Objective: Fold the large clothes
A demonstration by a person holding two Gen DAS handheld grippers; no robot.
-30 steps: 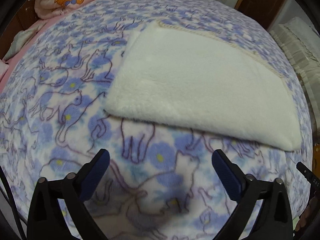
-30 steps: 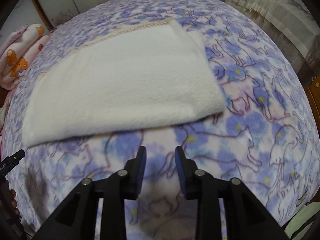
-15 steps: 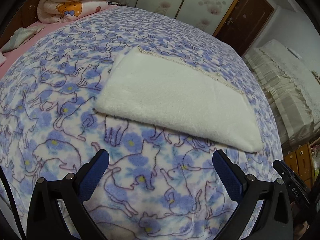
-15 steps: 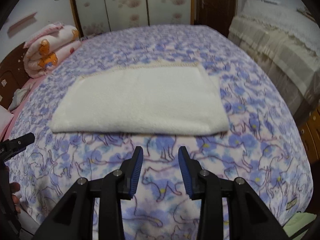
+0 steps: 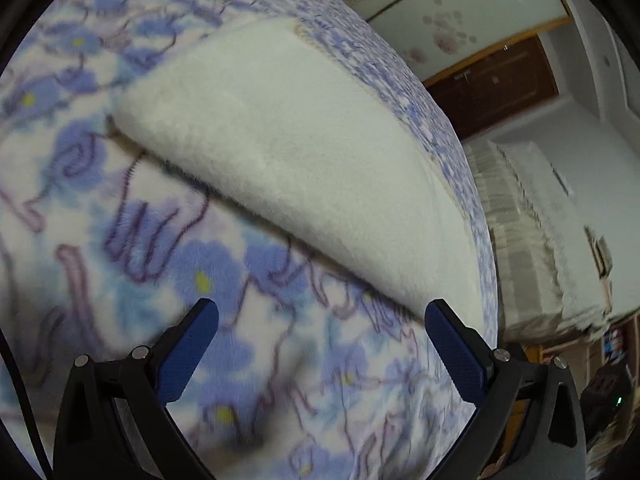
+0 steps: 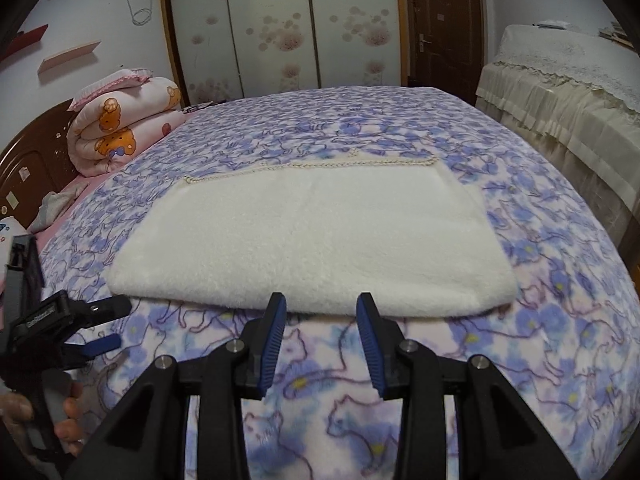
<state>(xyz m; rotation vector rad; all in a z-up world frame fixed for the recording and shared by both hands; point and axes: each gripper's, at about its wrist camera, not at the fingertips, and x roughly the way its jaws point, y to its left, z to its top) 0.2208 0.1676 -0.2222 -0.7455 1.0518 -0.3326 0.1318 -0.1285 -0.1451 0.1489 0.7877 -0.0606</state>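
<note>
A folded white fleece cloth (image 6: 312, 236) lies flat on the bed's blue cat-print blanket (image 6: 560, 320), its stitched edge on the far side. My right gripper (image 6: 322, 304) hovers just before the middle of the cloth's near edge, its jaws partly open with nothing between them. In the left wrist view the cloth (image 5: 300, 168) fills the tilted, blurred picture. My left gripper (image 5: 322, 312) stands wide open and empty, low over the blanket (image 5: 120, 220), with its right fingertip beside the cloth's near corner. The left gripper (image 6: 106, 324) also shows at the left of the right wrist view, held by a hand (image 6: 60, 428).
A rolled pink bear-print quilt (image 6: 124, 120) sits at the head of the bed by a dark wooden headboard (image 6: 32, 160). Wardrobe doors (image 6: 280, 28) and a brown door (image 6: 444, 20) stand behind. Furniture under a cream lace cover (image 6: 560, 92) flanks the bed's right side.
The left gripper has dropped close to the blanket and rolled, so the cloth looms large and tilted. The right gripper's view has risen to show the whole room. Both jaws keep their width.
</note>
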